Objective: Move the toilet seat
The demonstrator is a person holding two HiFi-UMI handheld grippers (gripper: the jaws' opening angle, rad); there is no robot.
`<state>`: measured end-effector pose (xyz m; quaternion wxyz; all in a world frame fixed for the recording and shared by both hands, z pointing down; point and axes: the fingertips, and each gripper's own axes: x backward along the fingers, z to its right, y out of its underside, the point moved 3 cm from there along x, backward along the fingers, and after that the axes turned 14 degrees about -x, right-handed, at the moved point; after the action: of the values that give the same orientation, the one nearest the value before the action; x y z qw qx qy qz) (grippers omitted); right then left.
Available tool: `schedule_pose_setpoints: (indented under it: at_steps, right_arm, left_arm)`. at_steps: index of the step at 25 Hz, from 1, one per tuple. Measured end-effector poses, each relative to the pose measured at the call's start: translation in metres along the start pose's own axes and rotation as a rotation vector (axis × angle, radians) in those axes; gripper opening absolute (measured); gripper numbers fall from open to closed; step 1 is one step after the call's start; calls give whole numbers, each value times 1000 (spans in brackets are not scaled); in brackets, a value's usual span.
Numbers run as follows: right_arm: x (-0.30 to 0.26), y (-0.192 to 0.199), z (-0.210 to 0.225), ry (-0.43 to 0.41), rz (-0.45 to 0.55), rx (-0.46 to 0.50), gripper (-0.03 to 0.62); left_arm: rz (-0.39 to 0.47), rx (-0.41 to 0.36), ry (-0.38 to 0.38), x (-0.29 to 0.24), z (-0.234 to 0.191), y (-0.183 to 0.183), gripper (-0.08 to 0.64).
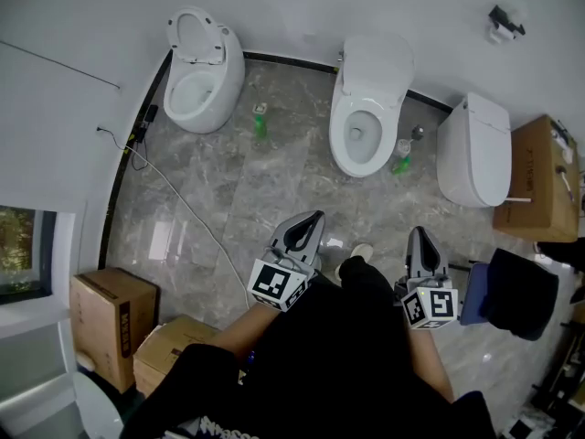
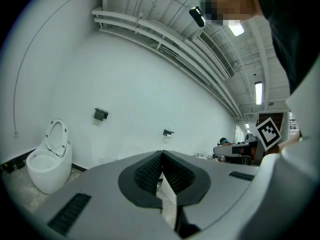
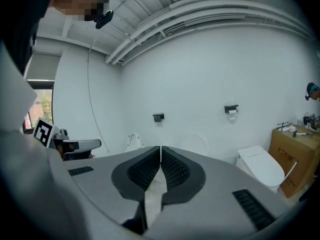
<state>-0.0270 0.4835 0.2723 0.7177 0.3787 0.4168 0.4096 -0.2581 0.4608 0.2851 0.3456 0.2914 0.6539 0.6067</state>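
A grey marble-patterned floor fills the room, closed off on the far side by a curved white wall. Three white ceramic toilets stand along that wall. The left toilet has its raised toilet seat tipped up toward the wall. The middle toilet has its lid up, and its seat ring appears to lie down on the bowl. The right toilet is shut under a flat cover. A tall brown cardboard box sits just right of the right toilet, and a pair of brown cardboard boxes sit on the near left by a window. The person's dark sleeves fill the near edge, with both tools held out over the floor, well short of every toilet. The grey two-jaw left gripper points toward the middle toilet, its ribbed jaws pressed together with nothing between them. The grey two-jaw right gripper, further right, is likewise pressed shut and empty. One small green bottle stands between the left and middle toilets, and a second green bottle stands just right of the middle toilet. A thin pale cable trails from the left wall across the floor toward the person. A small black paper holder hangs on the far wall at right.
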Motion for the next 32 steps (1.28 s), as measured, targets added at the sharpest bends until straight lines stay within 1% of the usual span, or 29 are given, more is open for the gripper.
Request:
schedule_pose_setpoints:
  at_steps: [4, 7, 9, 11, 13, 15, 17, 19, 23, 26, 29, 32]
  right_arm:
    - [-22, 1, 12, -16, -11, -6, 32]
    - [-45, -2, 28, -21, -20, -22, 32]
    - [-64, -7, 35, -35, -21, 10, 32]
    - [-86, -15, 41, -70, -25, 54, 32]
    - [-105, -24, 52, -92, -31, 59, 32]
    - [-120, -35, 67, -90, -29, 55, 32]
    - [-134, -44, 82, -75, -22, 35, 32]
    - [-146, -51, 95, -60, -25, 1, 32]
    - [-167, -47, 116, -87, -83, -29, 32]
    - [-183, -44, 129, -92, -129, -59, 32]
    - [-200, -43, 148, -92, -153, -76, 32]
    - [-216, -44, 167, -96, -174, -74, 32]
  left_arm:
    - [-21, 7, -5, -17, -3, -1, 9]
    - [-40, 2, -29, -35, -8, 1, 9]
    - [-55, 0, -42, -52, -16, 1, 9]
    - [-67, 1, -44, -72, -25, -1, 9]
    - [-76, 0, -40, -95, -29, -5, 9]
    - [-80, -17, -23, -119, -29, -9, 9]
    - [-86, -36, -8, -143, -30, -12, 9]
    - [-95, -30, -11, -165, -34, -15, 9]
    - [-105, -24, -28, -203, -36, -21, 9]
    - [-138, -29, -27, -227, -36, -14, 9]
    - [-181, -33, -23, -250, -36, -1, 9]
    - [-206, 10, -43, -269, -38, 9, 9]
